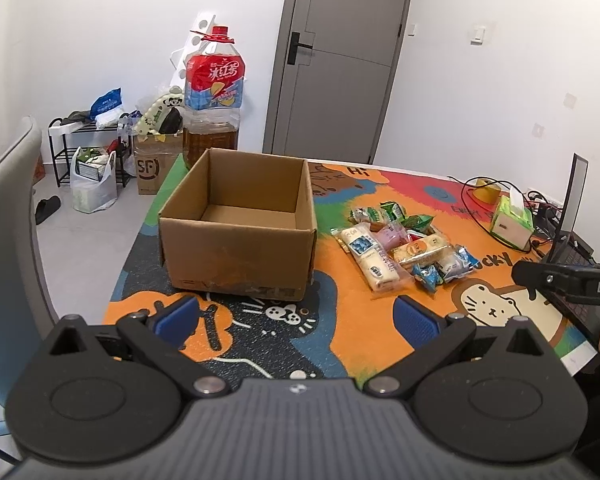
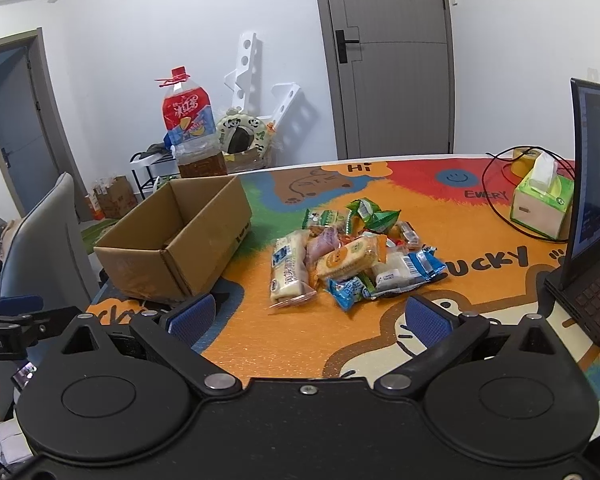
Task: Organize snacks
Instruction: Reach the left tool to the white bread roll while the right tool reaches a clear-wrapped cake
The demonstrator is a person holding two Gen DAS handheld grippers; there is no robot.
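Both the left gripper [image 1: 296, 318] and the right gripper [image 2: 310, 320] hang above the mat [image 1: 356, 320] with jaws spread wide and nothing between them. The snacks [image 2: 348, 256] lie heaped on the mat just right of the open box [image 1: 240, 224], which looks empty, though its near floor is hidden.

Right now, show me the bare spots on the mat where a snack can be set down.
Free: the orange strip between the cardboard box and the snack pile, and the near mat ahead of the right claw. The box floor is bare too. Crowded: the far right, with tissue box, cables and laptop.
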